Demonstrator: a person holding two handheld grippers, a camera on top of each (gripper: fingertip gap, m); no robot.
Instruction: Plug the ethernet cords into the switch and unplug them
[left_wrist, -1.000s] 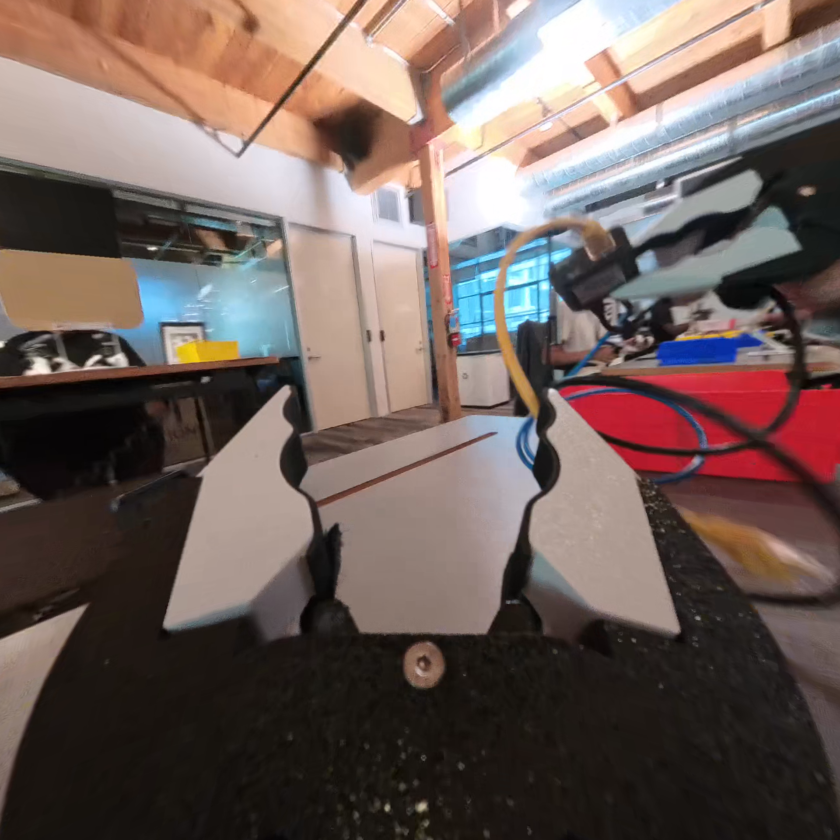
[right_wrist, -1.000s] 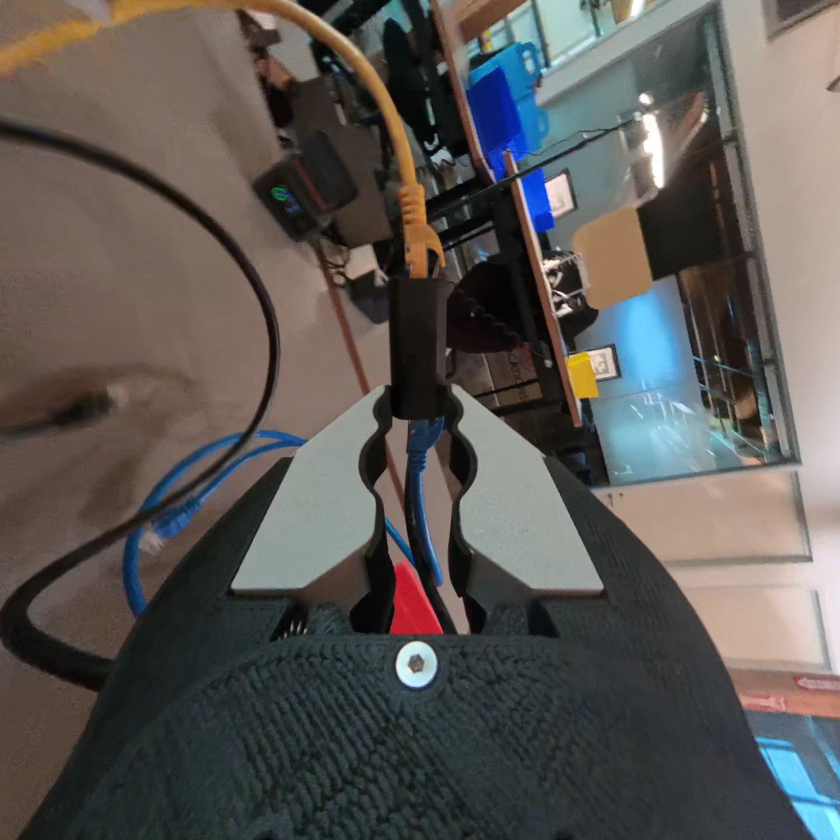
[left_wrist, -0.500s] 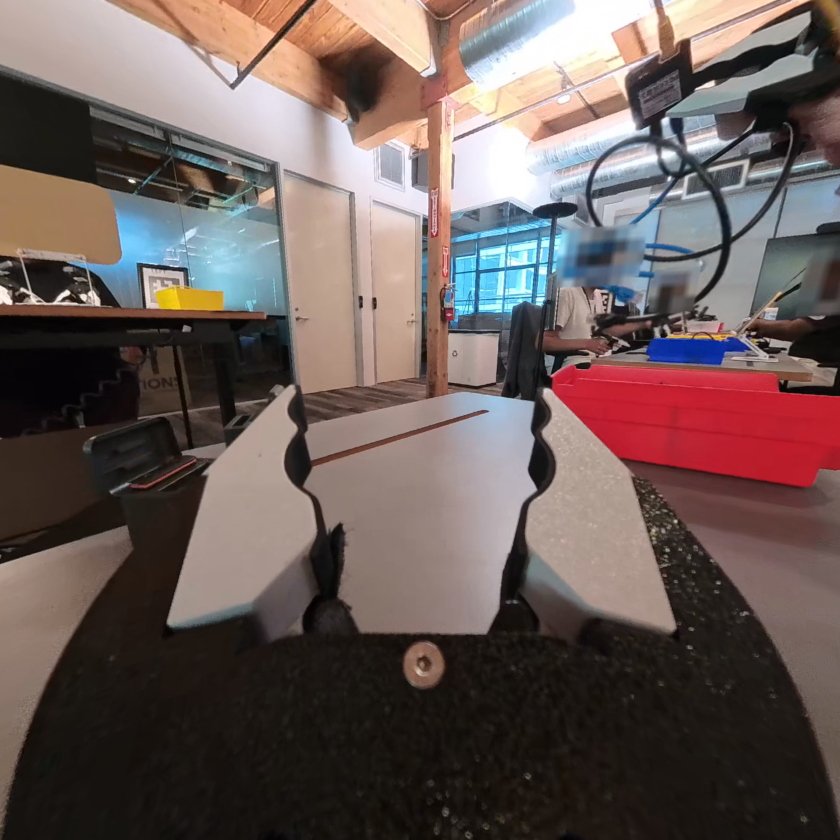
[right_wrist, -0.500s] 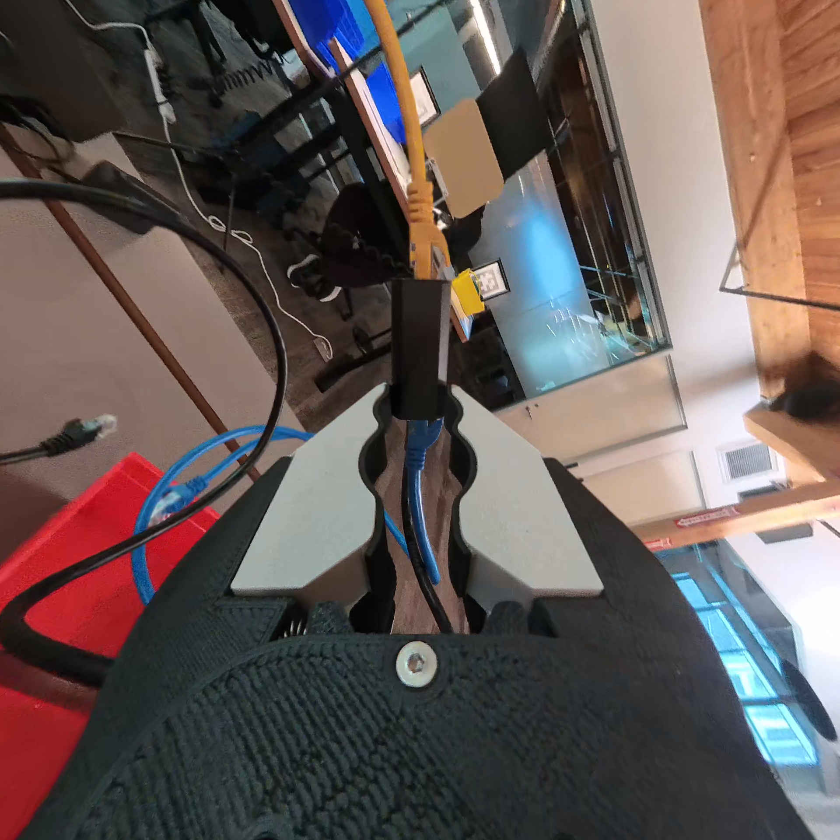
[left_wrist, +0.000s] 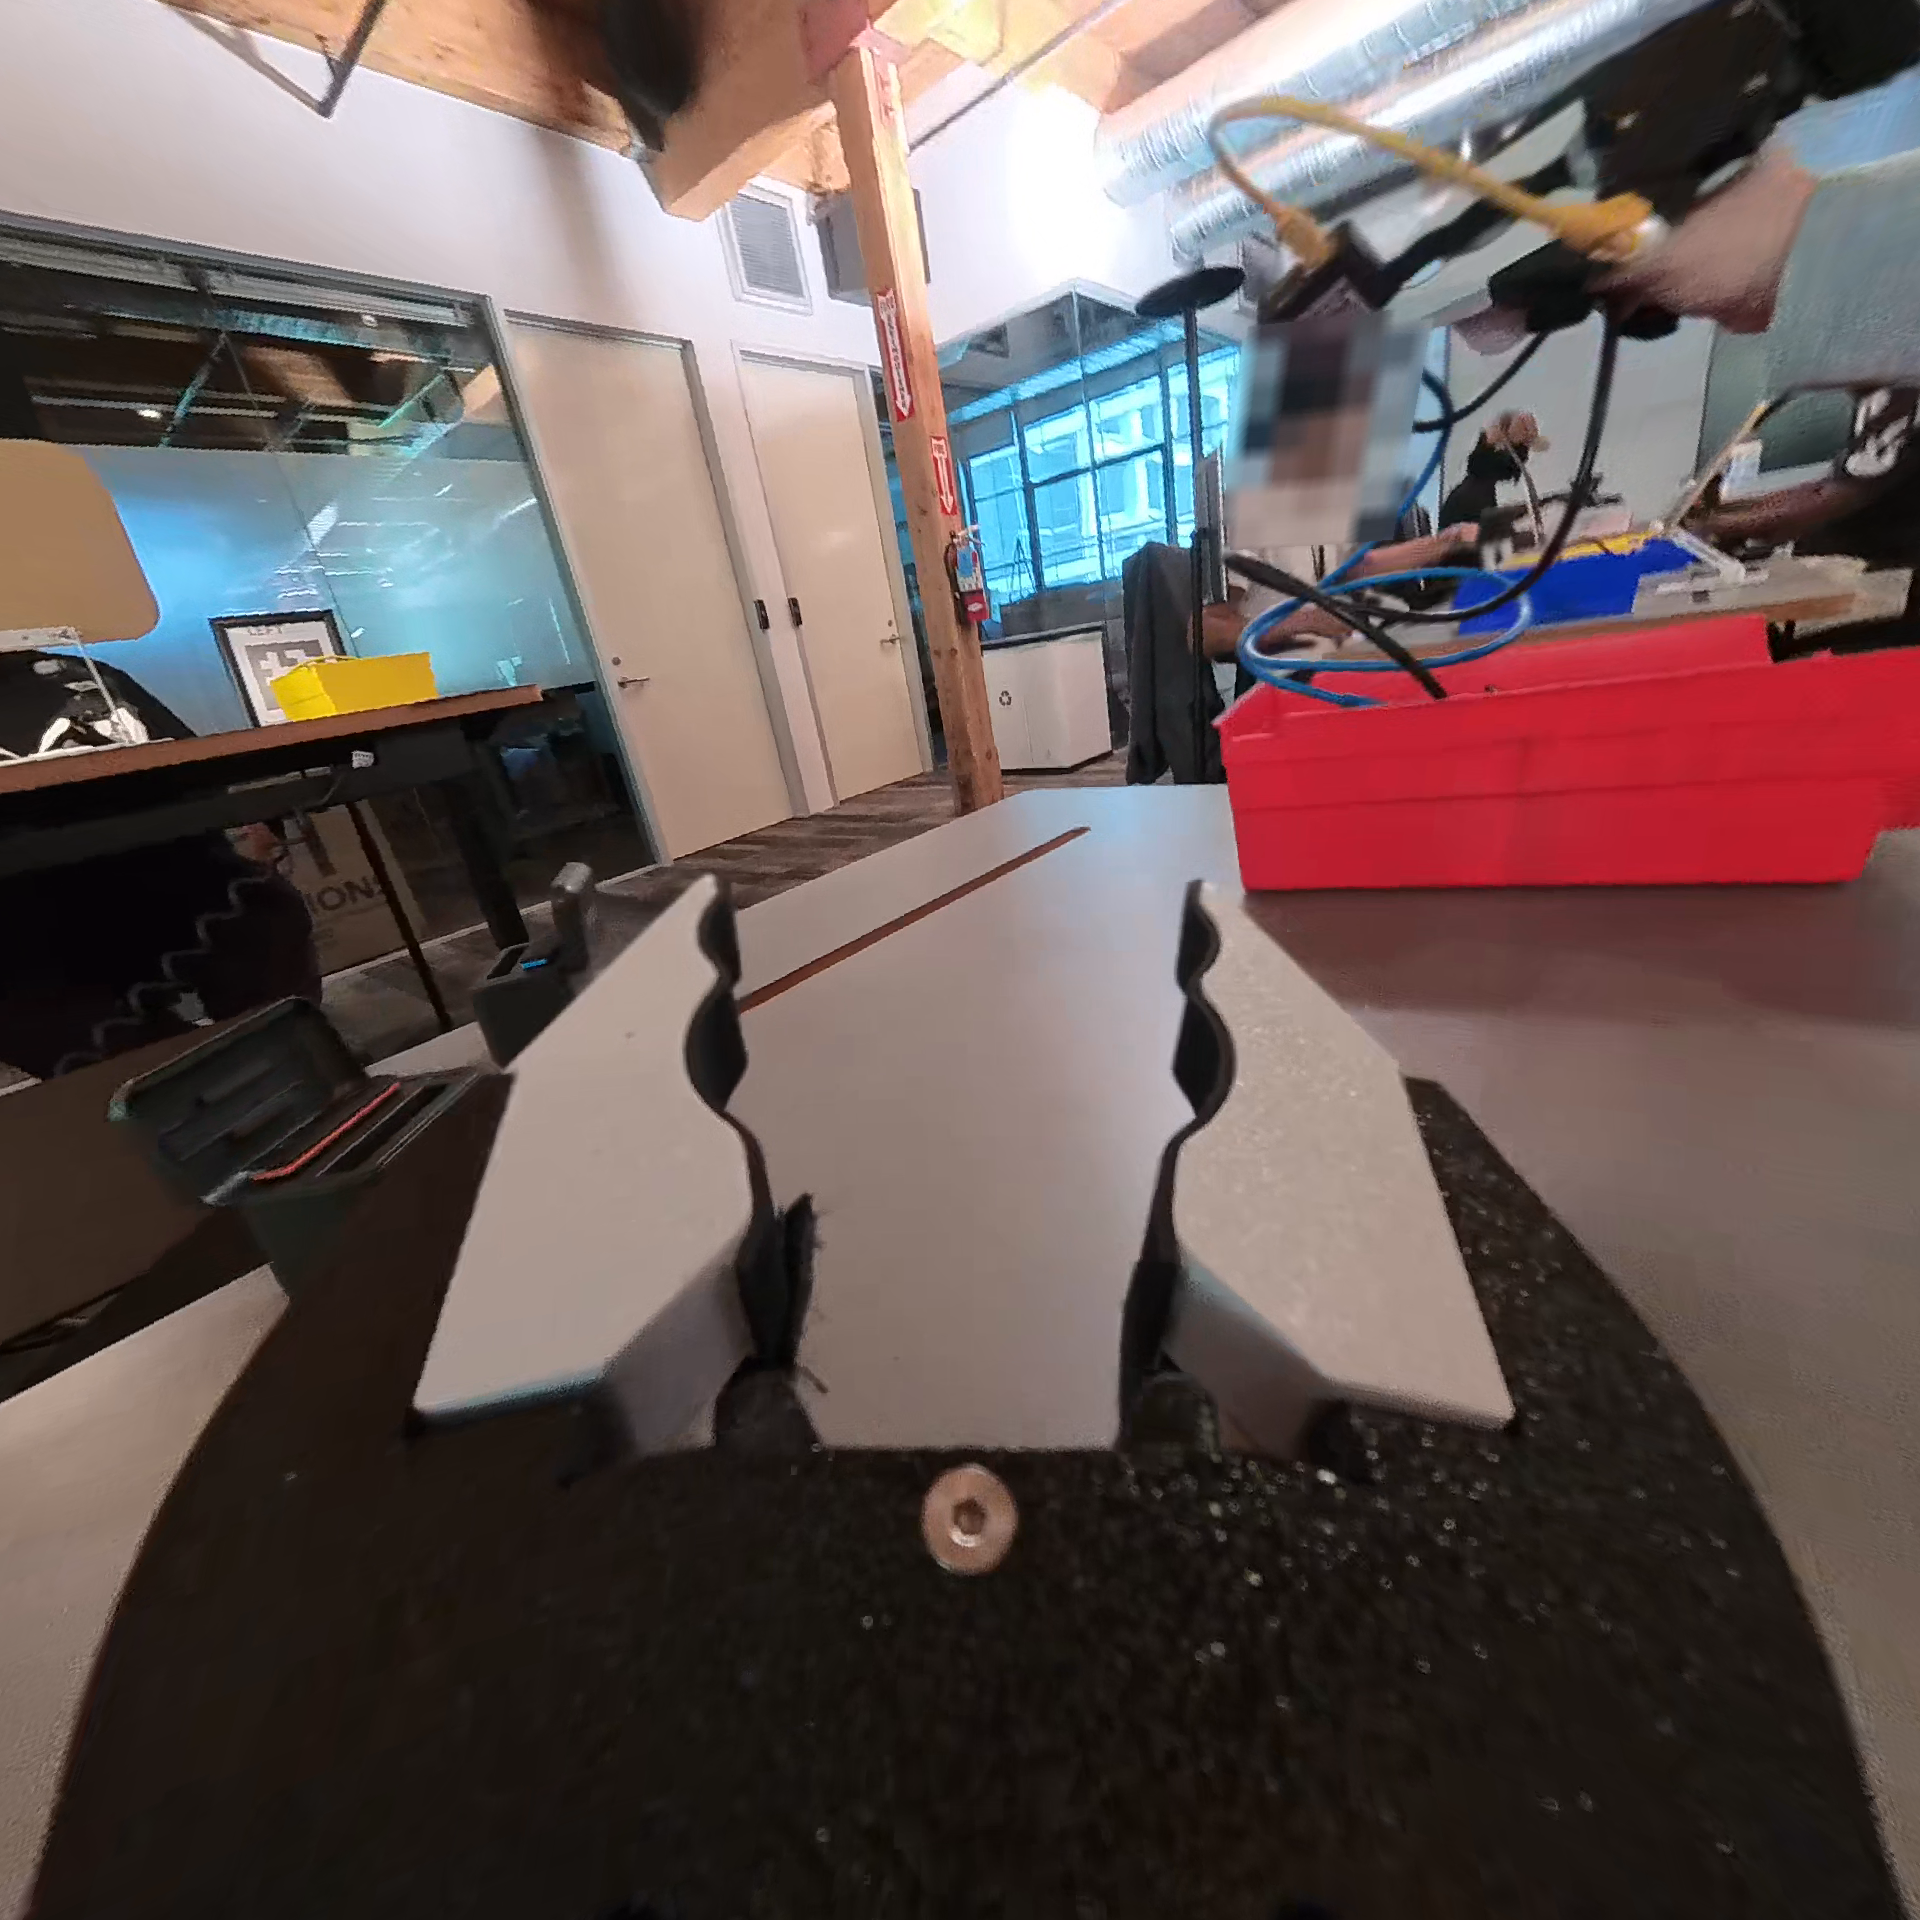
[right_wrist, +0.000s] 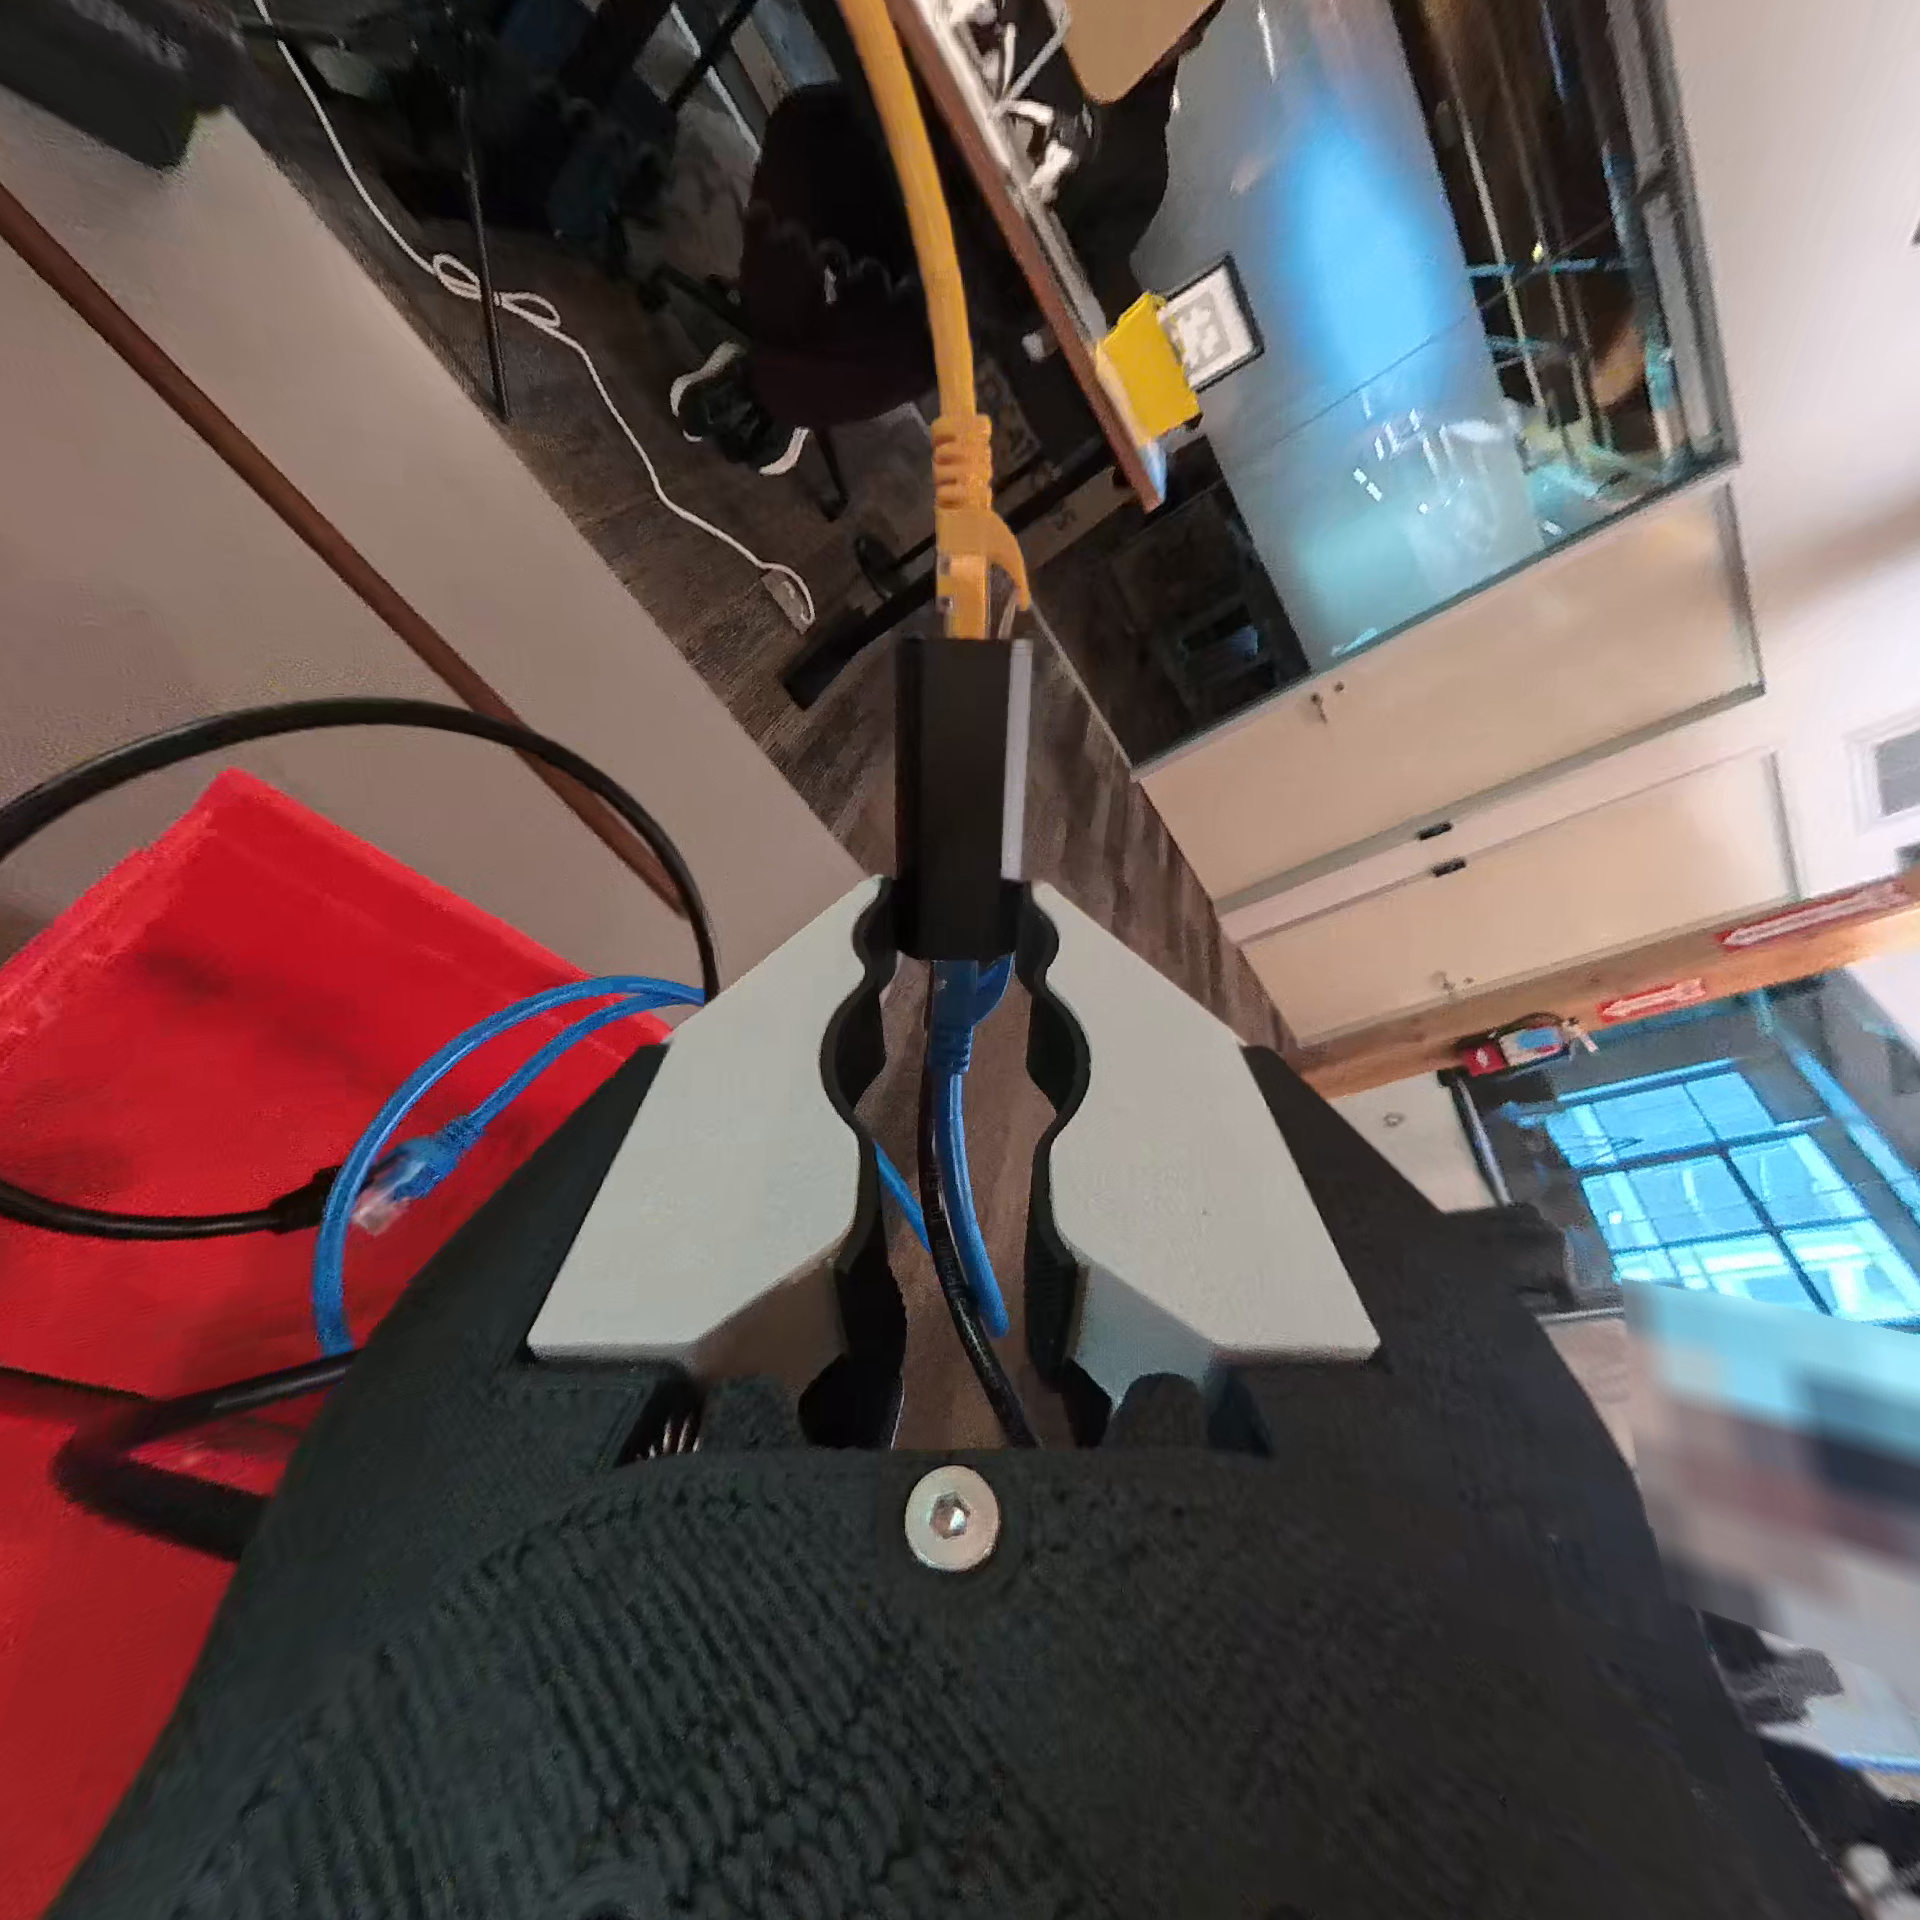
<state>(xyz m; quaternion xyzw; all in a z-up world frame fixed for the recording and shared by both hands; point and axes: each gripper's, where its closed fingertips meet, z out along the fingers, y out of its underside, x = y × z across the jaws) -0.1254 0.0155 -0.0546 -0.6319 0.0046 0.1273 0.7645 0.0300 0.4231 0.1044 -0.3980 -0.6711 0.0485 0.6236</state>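
My right gripper (right_wrist: 954, 914) is clamped on the switch (right_wrist: 961, 805), a small black box pinched at its near end between the two fingertips. I'm holding it up off the surface (right_wrist: 260, 436), above and beside the red bin (right_wrist: 208, 997). A yellow cord (right_wrist: 940, 312) is plugged into the switch's far end and runs on away from it. A blue cord (right_wrist: 966, 1122) is plugged into the near end and trails back between the fingers next to a black cord (right_wrist: 499, 727). The blue cord's loose plug (right_wrist: 400, 1174) hangs over the bin, and the black cord loops over the bin as well.

My left gripper (left_wrist: 956, 935) is spread wide with nothing between its fingers, sitting low over the surface (left_wrist: 1558, 1039), with the bin (left_wrist: 1558, 790) ahead and to its right. From this side I see the switch (left_wrist: 1320, 275) high above the bin, blurred, with the yellow cord (left_wrist: 1455, 166) arching from it. Blue (left_wrist: 1382, 644) and black loops dangle from it down into the bin. A black case (left_wrist: 281, 1122) stands open on the surface to the left of the left gripper.
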